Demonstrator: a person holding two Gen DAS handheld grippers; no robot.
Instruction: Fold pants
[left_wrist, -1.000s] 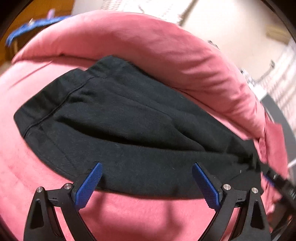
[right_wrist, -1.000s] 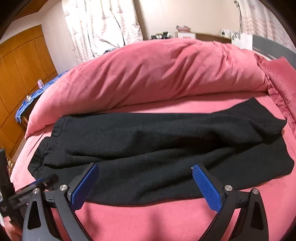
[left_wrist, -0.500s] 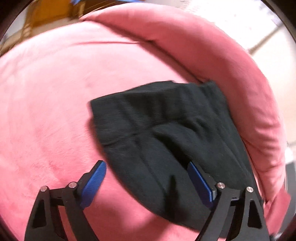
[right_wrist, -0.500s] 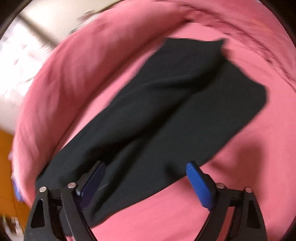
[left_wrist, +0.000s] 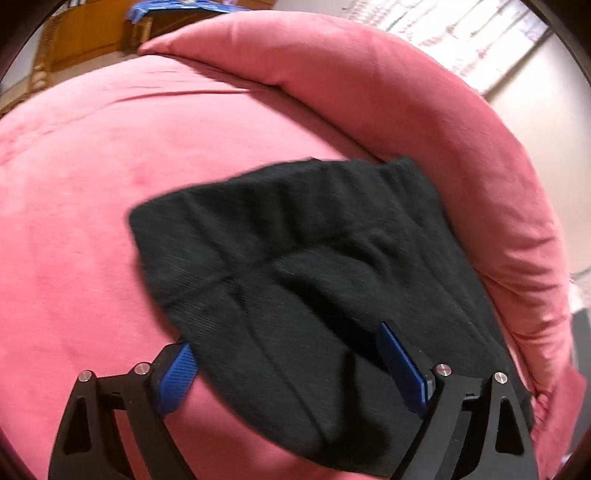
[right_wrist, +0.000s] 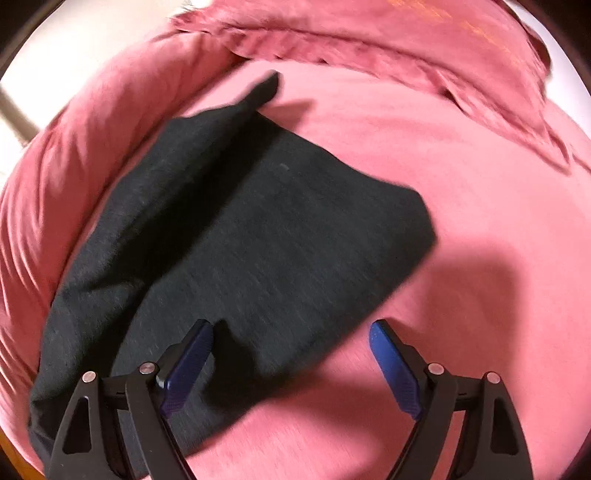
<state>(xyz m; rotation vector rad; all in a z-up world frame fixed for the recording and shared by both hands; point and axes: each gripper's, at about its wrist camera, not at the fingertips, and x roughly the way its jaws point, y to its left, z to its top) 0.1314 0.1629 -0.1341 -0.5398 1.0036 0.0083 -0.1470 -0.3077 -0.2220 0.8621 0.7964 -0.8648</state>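
Observation:
Black pants lie flat, folded lengthwise, on a pink bed. The left wrist view shows their waistband end (left_wrist: 295, 236). The right wrist view shows their leg-cuff end (right_wrist: 280, 229). My left gripper (left_wrist: 291, 365) is open and empty, low over the near edge of the waist end, one finger at the fabric edge and one over the cloth. My right gripper (right_wrist: 291, 362) is open and empty, low over the near edge of the leg end, its left finger over the cloth and its right finger over bare bed.
A rolled pink duvet (left_wrist: 424, 110) runs along the far side of the pants and also shows in the right wrist view (right_wrist: 66, 162). A pink pillow (right_wrist: 424, 48) lies beyond the cuffs. Wooden furniture (left_wrist: 85, 40) stands past the bed.
Both grippers have swung apart from the middle of the pants, the left toward the waistband end and the right toward the cuff end, and have come lower. Both stay open.

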